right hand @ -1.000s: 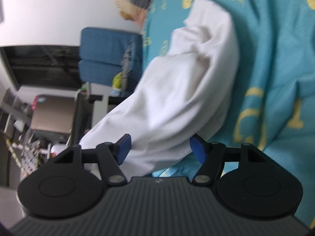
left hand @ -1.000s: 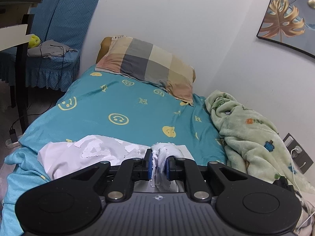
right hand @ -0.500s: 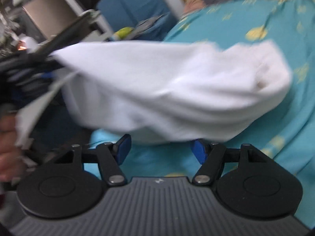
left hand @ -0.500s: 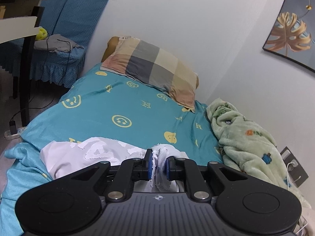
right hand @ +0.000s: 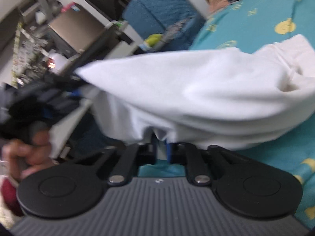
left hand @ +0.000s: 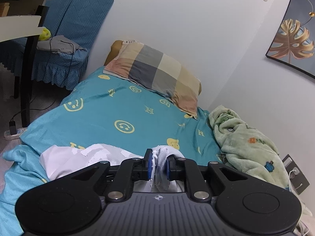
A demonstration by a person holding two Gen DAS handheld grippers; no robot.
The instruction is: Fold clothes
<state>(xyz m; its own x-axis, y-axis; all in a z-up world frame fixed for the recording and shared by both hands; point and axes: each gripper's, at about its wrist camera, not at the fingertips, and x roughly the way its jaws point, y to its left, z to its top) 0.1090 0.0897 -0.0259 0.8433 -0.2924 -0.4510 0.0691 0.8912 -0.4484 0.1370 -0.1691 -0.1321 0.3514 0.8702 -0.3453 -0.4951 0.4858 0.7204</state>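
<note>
A white garment [left hand: 78,157] lies bunched at the near edge of the teal bed sheet [left hand: 122,110]. My left gripper [left hand: 159,166] is shut on a fold of it. In the right wrist view the same white garment [right hand: 196,90] hangs stretched above the bed, and my right gripper [right hand: 161,149] is shut on its lower hem. The left gripper [right hand: 76,78] shows blurred at the garment's far left corner, gripping it.
A plaid pillow [left hand: 155,72] lies at the head of the bed. A green fleece blanket [left hand: 246,145] is heaped along the wall on the right. A blue covered chair [left hand: 65,45] and a desk [left hand: 21,23] stand left of the bed.
My right gripper has closed on the hem of the white garment; it was open before. The left gripper has risen and tilted a little, still gripping the cloth.
</note>
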